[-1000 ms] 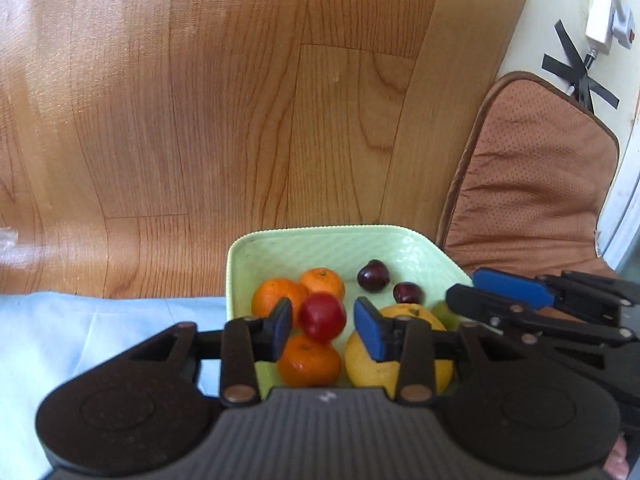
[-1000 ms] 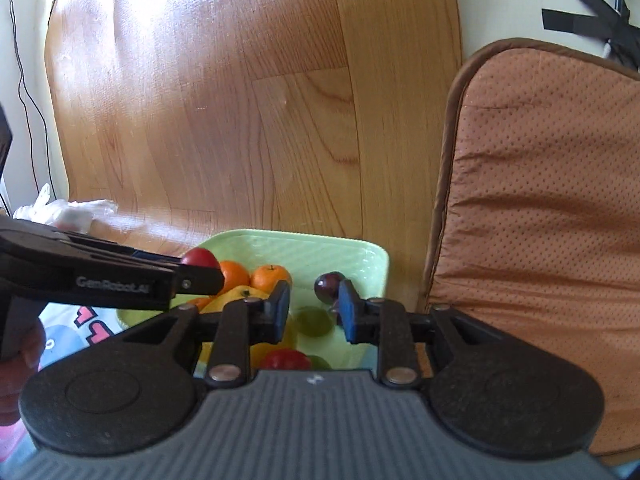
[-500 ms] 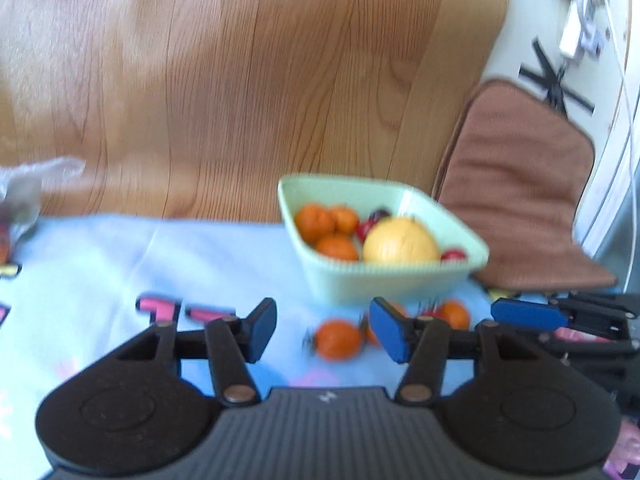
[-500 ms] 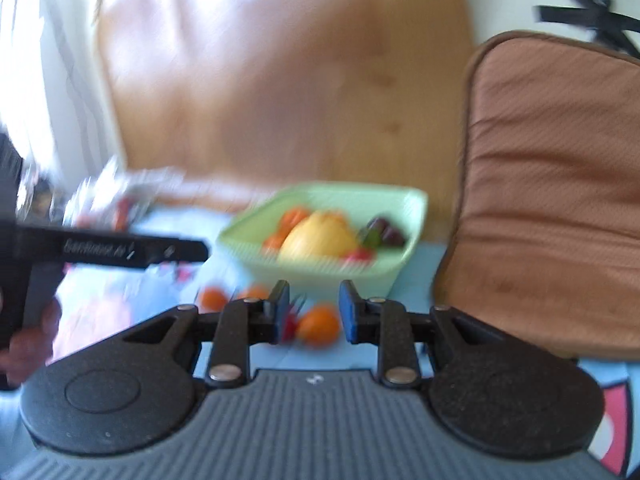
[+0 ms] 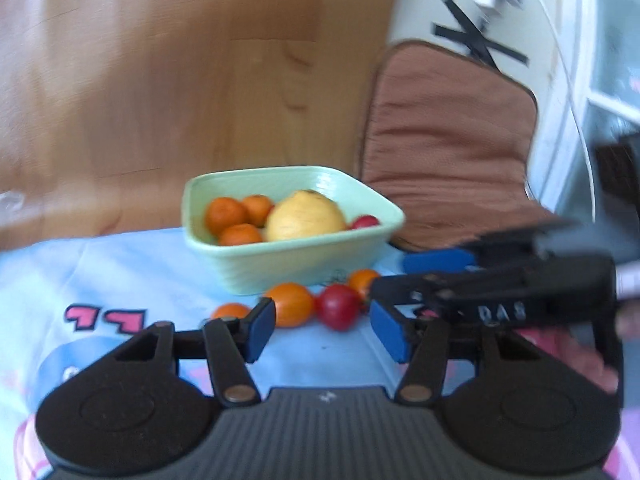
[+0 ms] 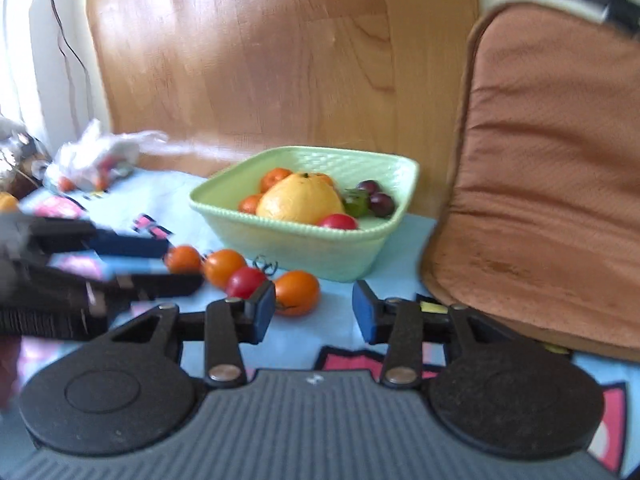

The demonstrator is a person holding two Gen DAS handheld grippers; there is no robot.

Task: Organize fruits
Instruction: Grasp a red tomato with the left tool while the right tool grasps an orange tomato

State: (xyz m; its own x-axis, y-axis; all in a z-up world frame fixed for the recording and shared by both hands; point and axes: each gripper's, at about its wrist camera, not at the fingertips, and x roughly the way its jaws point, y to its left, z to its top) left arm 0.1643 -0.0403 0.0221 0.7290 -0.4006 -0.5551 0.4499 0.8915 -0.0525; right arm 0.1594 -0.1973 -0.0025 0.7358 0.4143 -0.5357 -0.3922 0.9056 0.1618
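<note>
Wood-panelled wall behind a blue printed cloth: loose fruit lies in front of the green bowl [image 6: 340,256].

Four small fruits [image 6: 256,276] sit in a row just before the bowl's near wall, three orange and one red; the row's long axis runs along that wall. The left claw [image 5: 322,330] hangs spread and empty near the red one. The right claw [image 6: 314,312] is opening, nothing between its pads, beside the end orange fruit [image 6: 297,293]. Best to straddle one round fruit squarely and close gently, so its neighbours don't roll.
</note>
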